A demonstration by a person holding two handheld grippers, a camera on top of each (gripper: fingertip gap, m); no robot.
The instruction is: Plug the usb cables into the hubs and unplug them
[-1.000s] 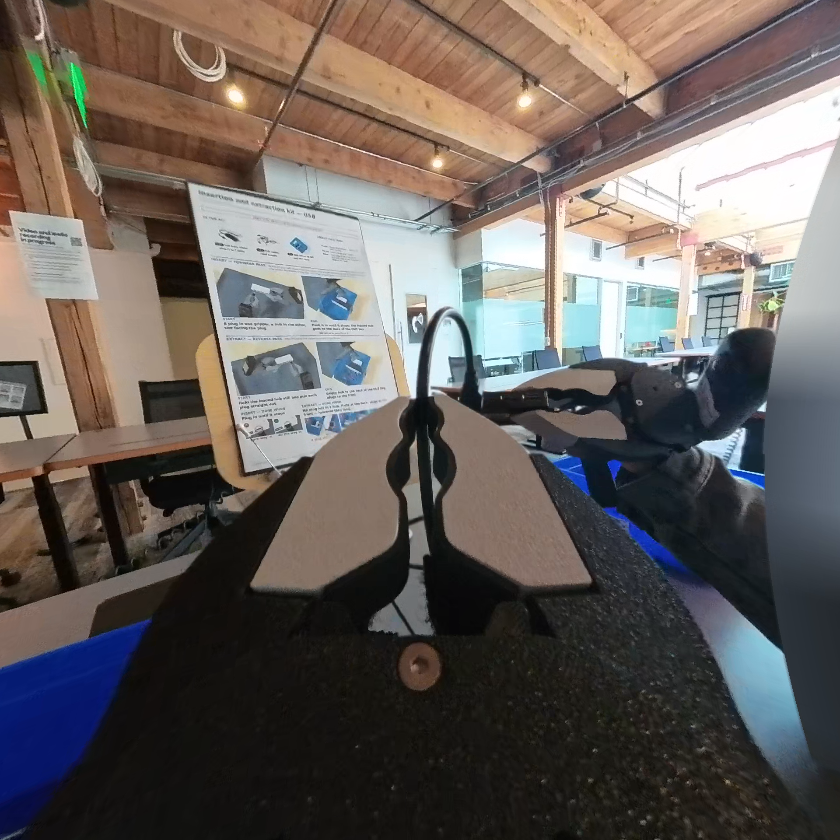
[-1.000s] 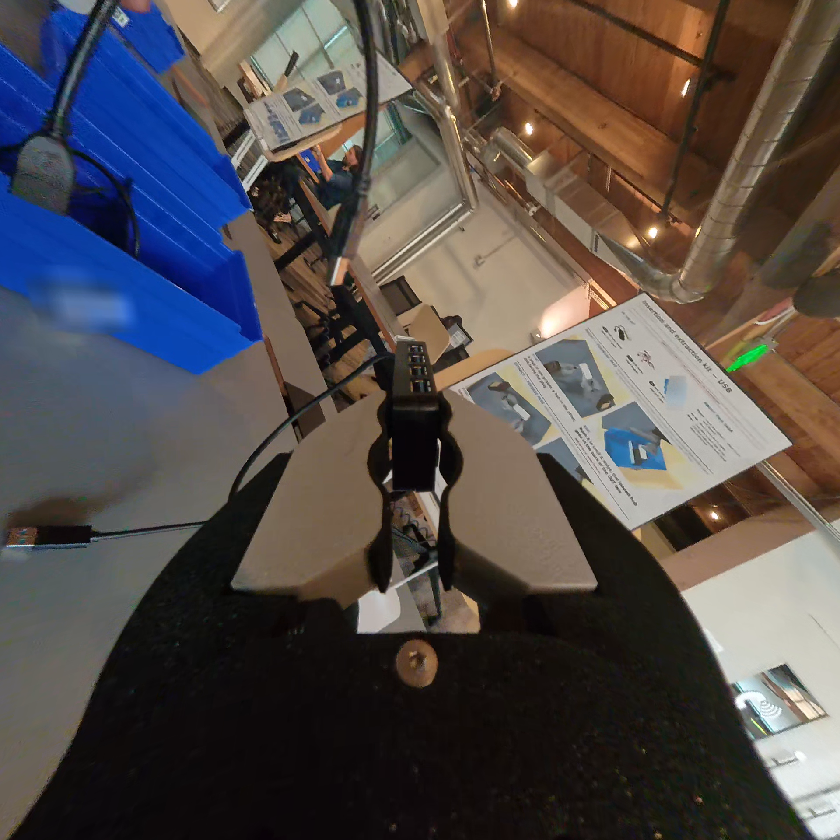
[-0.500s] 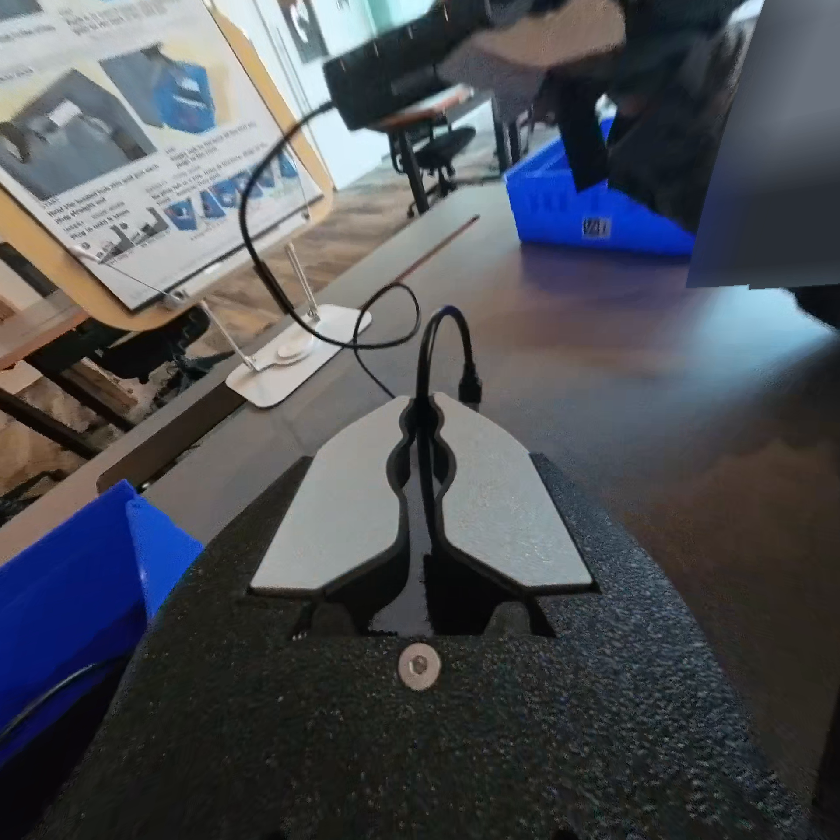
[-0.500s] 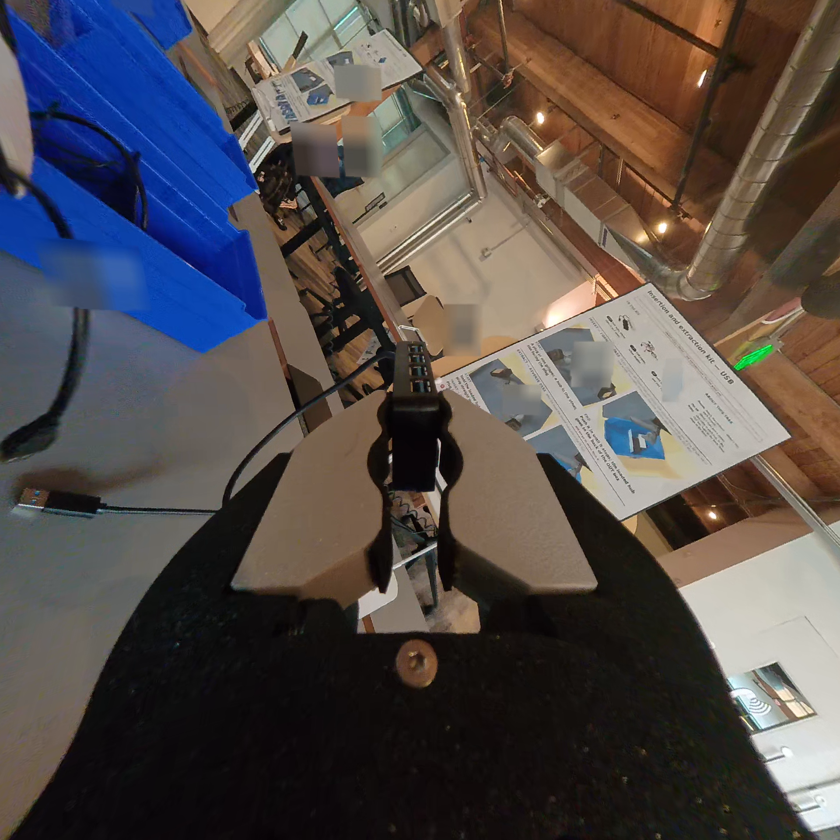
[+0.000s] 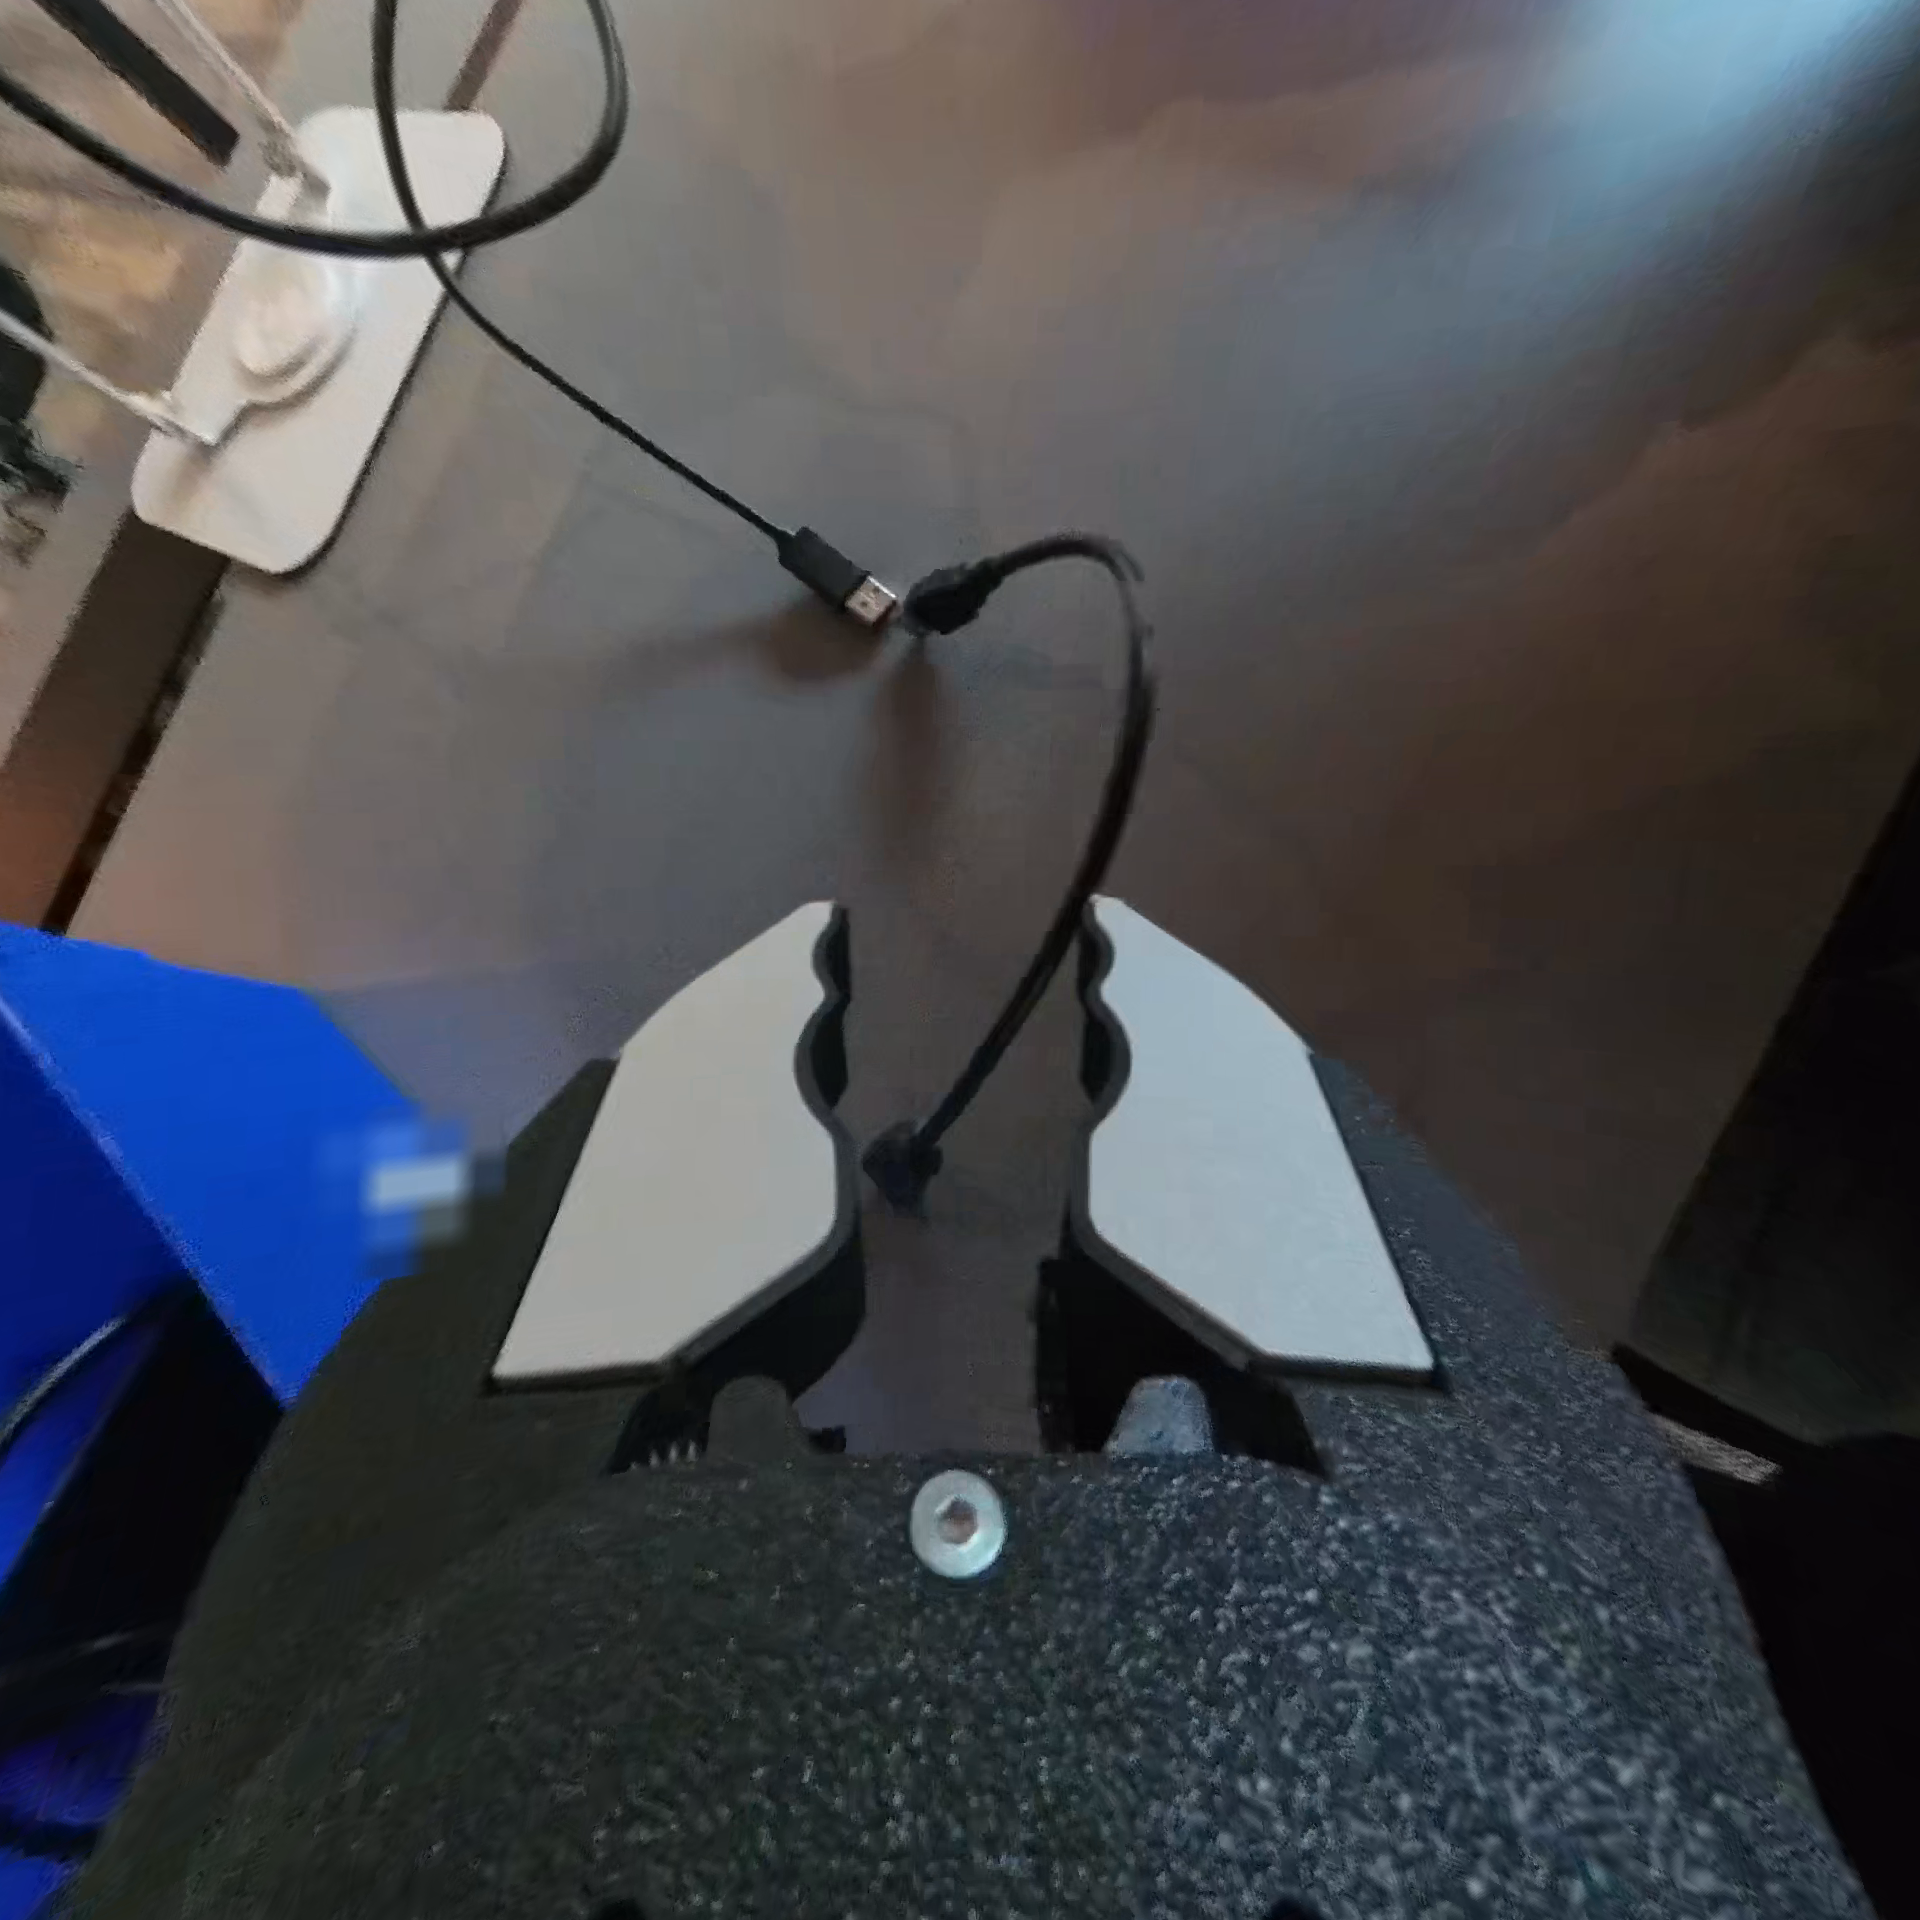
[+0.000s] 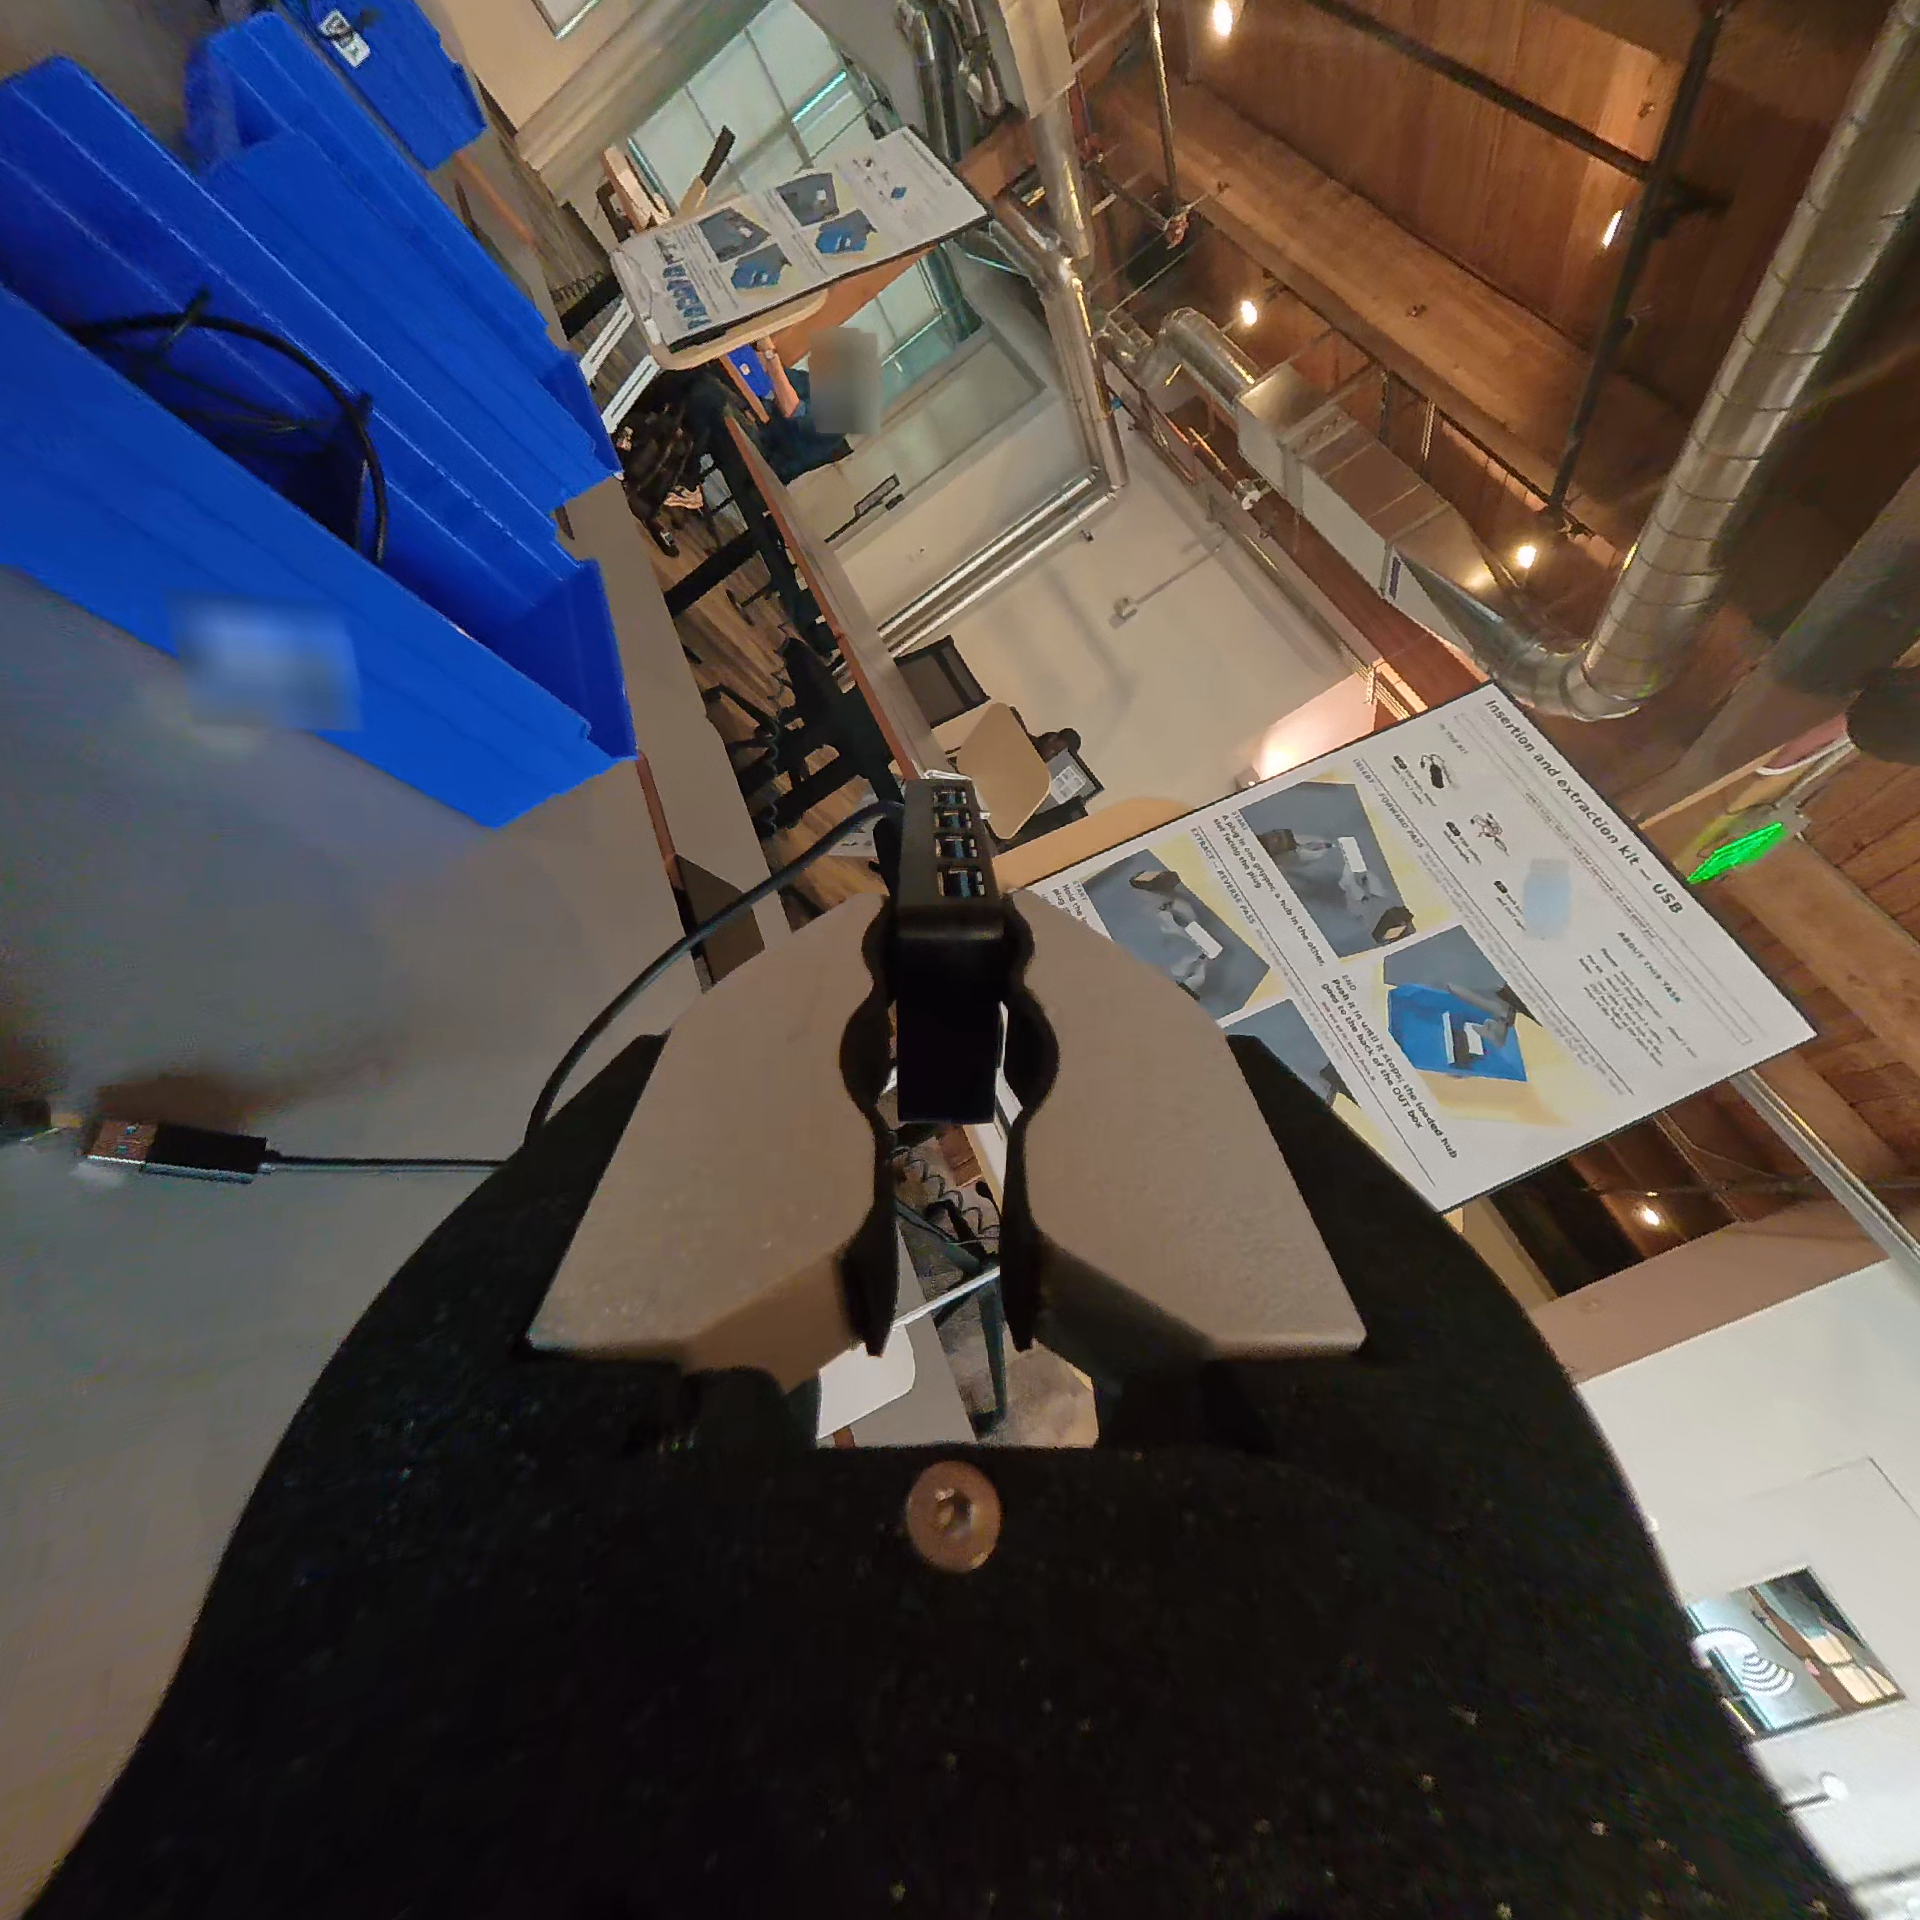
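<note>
In the left wrist view my left gripper [image 5: 961, 914] is open and points down at the dark table [image 5: 1351, 520]. A short black cable [image 5: 1127, 707] lies loose between and beyond its fingers, one end [image 5: 902, 1169] in the gap and the other plug [image 5: 945, 608] farther out. The hub's USB plug [image 5: 864, 597] lies next to that plug. In the right wrist view my right gripper [image 6: 951, 909] is shut on a black USB hub [image 6: 948, 997], held above the table with its ports [image 6: 956, 847] showing. The hub's thin cable runs left to its plug [image 6: 171, 1151] on the table.
A white stand base [image 5: 301, 343] sits at the table's far left edge, with the hub's cable looped over it. A blue bin [image 5: 156, 1143] is close on the left. Several blue bins [image 6: 312, 468] and an instruction poster [image 6: 1455, 956] show in the right wrist view. Across from one pair of fingers to the other is roughly 25 centimetres. The hub's USB plug [image 5: 864, 597] lies around 15 centimetres away from my left fingertips.
My left gripper tilted down to the table and opened, letting go of the short black cable it held. My right gripper keeps hold of the hub and barely moved.
</note>
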